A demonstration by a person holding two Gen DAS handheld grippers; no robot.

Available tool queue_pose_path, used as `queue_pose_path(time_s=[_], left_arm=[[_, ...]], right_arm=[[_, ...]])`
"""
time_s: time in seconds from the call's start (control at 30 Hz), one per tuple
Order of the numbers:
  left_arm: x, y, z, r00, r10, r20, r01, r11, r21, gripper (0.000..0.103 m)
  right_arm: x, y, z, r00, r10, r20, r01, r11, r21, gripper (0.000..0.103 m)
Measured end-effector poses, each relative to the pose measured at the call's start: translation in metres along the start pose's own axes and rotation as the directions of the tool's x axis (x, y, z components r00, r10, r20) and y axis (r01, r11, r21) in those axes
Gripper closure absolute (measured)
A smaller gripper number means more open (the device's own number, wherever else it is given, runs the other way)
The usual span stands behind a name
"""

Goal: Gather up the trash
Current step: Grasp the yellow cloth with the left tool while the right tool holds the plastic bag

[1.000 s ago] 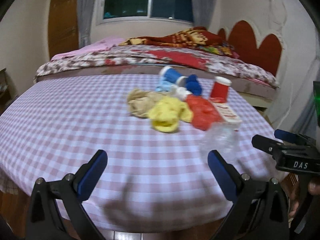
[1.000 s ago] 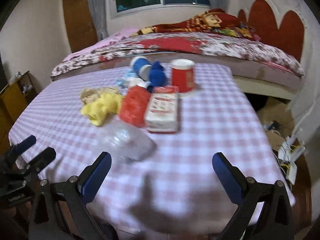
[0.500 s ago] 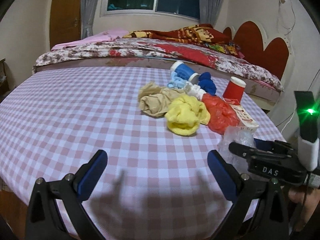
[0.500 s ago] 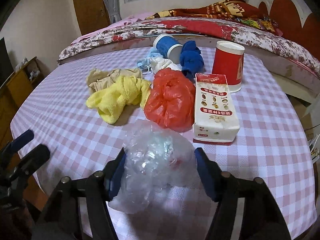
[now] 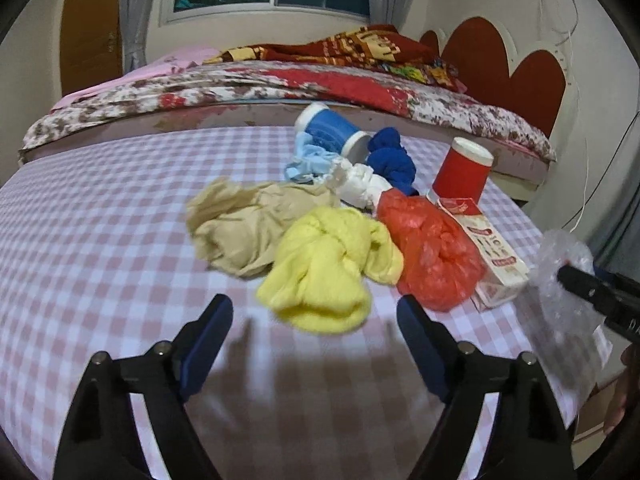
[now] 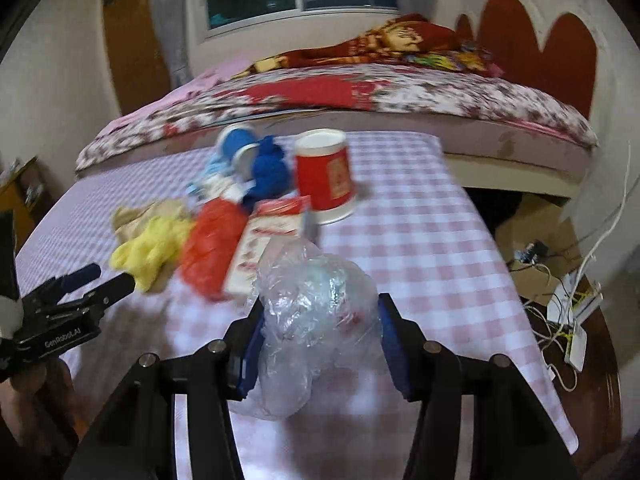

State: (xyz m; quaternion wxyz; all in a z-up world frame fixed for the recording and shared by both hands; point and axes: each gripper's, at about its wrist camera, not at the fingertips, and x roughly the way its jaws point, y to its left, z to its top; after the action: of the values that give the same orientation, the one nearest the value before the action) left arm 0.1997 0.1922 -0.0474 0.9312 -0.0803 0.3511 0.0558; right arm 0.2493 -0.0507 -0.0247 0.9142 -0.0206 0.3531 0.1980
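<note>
We worked at a table under a pink checked cloth (image 5: 100, 240), set close against a bed (image 5: 280, 84), and most of the trash lay heaped past the middle of that cloth. Going down in size, the heap held a beige crumpled cloth (image 5: 240, 232), a yellow rag (image 5: 328, 268) touching it, an orange plastic bag (image 5: 432, 256) just beside the rag, a flat carton (image 5: 496, 256) lying against the bag, an upright red paper cup (image 5: 460, 172) and a blue cup (image 5: 332, 132) on its side. Our right gripper (image 6: 320, 340) had its fingers pinching a crumpled clear plastic bag (image 6: 316, 320), held near the table's right edge. Our left gripper (image 5: 316, 332) pointed at the yellow rag with its jaws spread and nothing between them, though they had just been closing somewhat. We judged the clear bag the main risk: it was slippery and springy, so a thin fold could slide out of the pads and drop off the edge. We also judged that the left jaws, closing on the rag, could snag the beige cloth or the orange bag and drag them along.
</note>
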Motion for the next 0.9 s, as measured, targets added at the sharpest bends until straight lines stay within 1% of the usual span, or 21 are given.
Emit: queue_pose_path(time_s=[0.07, 0.13, 0.17, 0.2, 0.23, 0.3, 0.33, 0.47, 0.53, 0.63, 0.73, 0.9], left_arm=[[0.011, -0.003, 0.004, 1.0, 0.004, -0.023, -0.003, 1.0, 0.01, 0.024], [0.021, -0.003, 0.006, 0.998, 0.002, -0.056, -0.002, 1.0, 0.006, 0.034], [0.024, -0.003, 0.007, 0.997, -0.005, -0.073, 0.005, 1.0, 0.001, 0.037], [0.027, -0.003, 0.008, 0.997, -0.006, -0.083, 0.006, 1.0, -0.003, 0.044], [0.028, -0.002, 0.009, 0.996, -0.006, -0.092, 0.006, 1.0, -0.005, 0.054], [0.027, -0.001, 0.007, 0.995, -0.018, -0.096, 0.017, 1.0, -0.01, 0.067], [0.022, 0.001, 0.005, 0.996, -0.028, -0.085, 0.027, 1.0, -0.014, 0.071], [0.005, -0.001, 0.001, 0.998, -0.043, -0.043, 0.043, 0.999, -0.013, 0.074], [-0.01, -0.004, -0.002, 0.999, -0.038, -0.004, 0.038, 0.999, -0.002, 0.074], [-0.03, -0.001, -0.005, 0.999, -0.028, 0.041, 0.028, 0.999, -0.015, 0.074], [-0.046, 0.0, -0.005, 0.997, -0.025, 0.071, 0.027, 0.999, -0.029, 0.074], [-0.07, -0.011, -0.006, 0.993, -0.054, 0.104, 0.056, 0.998, -0.016, 0.074]], right_arm=[[0.007, -0.008, 0.003, 1.0, 0.001, -0.003, -0.001, 1.0, 0.025, 0.049], [0.012, -0.013, 0.004, 1.0, 0.005, -0.005, -0.005, 0.999, 0.039, 0.049], [0.014, -0.015, 0.004, 1.0, 0.007, -0.01, -0.007, 0.999, 0.04, 0.049], [0.014, -0.016, 0.004, 1.0, 0.008, -0.012, -0.008, 0.999, 0.04, 0.049], [0.015, -0.017, 0.004, 1.0, 0.009, -0.014, -0.008, 0.999, 0.037, 0.049], [0.015, -0.019, 0.003, 1.0, 0.012, -0.014, -0.011, 0.999, 0.033, 0.049], [0.012, -0.02, 0.004, 1.0, 0.012, -0.01, -0.012, 0.999, 0.034, 0.049], [0.003, -0.023, 0.004, 1.0, 0.018, 0.01, -0.019, 0.999, 0.036, 0.049], [-0.003, -0.023, 0.004, 1.0, 0.021, 0.022, -0.022, 0.999, 0.032, 0.049], [-0.013, -0.022, 0.003, 0.999, 0.025, 0.036, -0.025, 0.999, 0.022, 0.05], [-0.023, -0.023, 0.0, 0.998, 0.028, 0.048, -0.029, 0.999, 0.015, 0.05], [-0.046, -0.026, -0.007, 0.997, 0.025, 0.072, -0.025, 1.0, 0.004, 0.05]])
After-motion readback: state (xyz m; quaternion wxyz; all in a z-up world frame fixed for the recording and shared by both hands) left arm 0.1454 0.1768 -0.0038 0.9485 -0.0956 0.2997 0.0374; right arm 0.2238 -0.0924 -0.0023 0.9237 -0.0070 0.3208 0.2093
